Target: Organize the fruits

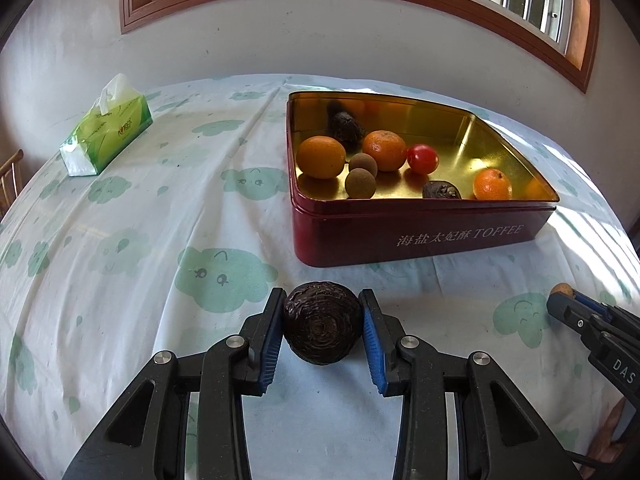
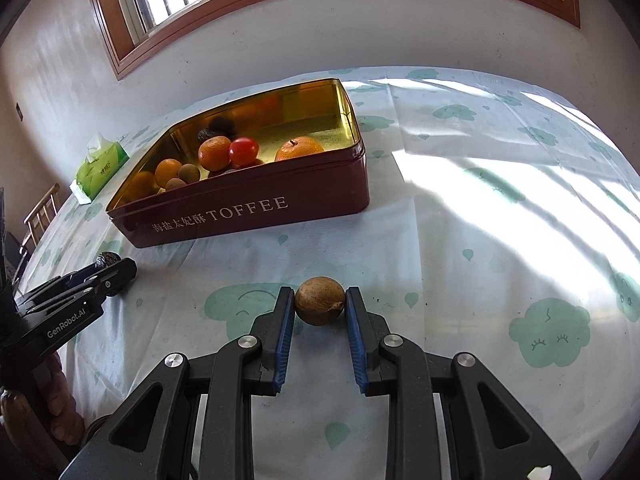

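Your left tool (image 1: 322, 322) sits low centre in its own view, both blue pads pressed against a dark wrinkled fruit (image 1: 322, 326) just over the cloud-print cloth of the worktop (image 1: 120, 260). Your right tool (image 2: 320, 306) is clamped likewise on a small brown round fruit (image 2: 320, 301), low centre in the right wrist view. Beyond both, in mid frame, stands the red toffee tin (image 1: 420, 236) — gold inside, lid off. It holds three oranges, one red fruit (image 1: 422, 158), two small brown round ones and two dark wrinkled ones. A green tissue pack (image 1: 106, 132) lies at upper left, well apart from the tin — near the worktop's far edge.
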`<state>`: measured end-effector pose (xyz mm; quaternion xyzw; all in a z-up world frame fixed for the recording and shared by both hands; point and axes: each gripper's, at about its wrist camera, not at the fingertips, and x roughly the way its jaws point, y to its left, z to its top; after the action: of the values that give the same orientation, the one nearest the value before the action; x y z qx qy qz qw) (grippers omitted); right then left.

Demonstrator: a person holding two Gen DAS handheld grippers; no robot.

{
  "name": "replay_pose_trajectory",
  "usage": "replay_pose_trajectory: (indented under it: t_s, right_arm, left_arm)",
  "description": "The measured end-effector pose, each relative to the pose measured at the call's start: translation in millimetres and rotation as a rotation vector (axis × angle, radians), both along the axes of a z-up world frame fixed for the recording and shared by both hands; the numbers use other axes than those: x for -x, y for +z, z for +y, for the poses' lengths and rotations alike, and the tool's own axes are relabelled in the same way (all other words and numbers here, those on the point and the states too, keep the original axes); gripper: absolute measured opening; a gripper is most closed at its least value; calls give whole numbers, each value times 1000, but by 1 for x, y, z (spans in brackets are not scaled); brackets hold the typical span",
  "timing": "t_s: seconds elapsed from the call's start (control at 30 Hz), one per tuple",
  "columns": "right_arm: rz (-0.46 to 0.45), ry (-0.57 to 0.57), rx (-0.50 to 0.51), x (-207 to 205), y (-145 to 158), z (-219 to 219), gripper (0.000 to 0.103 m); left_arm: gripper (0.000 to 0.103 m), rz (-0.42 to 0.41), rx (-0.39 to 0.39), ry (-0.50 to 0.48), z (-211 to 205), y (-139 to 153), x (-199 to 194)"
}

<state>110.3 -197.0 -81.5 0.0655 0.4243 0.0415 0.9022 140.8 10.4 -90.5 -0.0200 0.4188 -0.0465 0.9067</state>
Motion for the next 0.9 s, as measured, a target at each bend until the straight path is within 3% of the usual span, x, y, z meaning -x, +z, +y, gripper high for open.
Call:
replay_pose_trajectory:
  t_s: [0.1, 0.3, 0.73, 0.9]
  right_arm:
    - [1, 0, 3, 0, 0, 0, 24]
    - [1, -2, 10, -1, -1, 1, 24]
    - [2, -2, 9, -1, -1, 0, 24]
    - [2, -2, 9, -1, -1, 0, 24]
  left_arm:
    - [38, 8, 6, 9, 2, -2, -1]
    - [38, 10, -61, 7, -7, -2, -1]
    - [39, 12, -82, 9, -9, -2, -2]
    - [46, 14, -86, 22, -8, -2, -3]
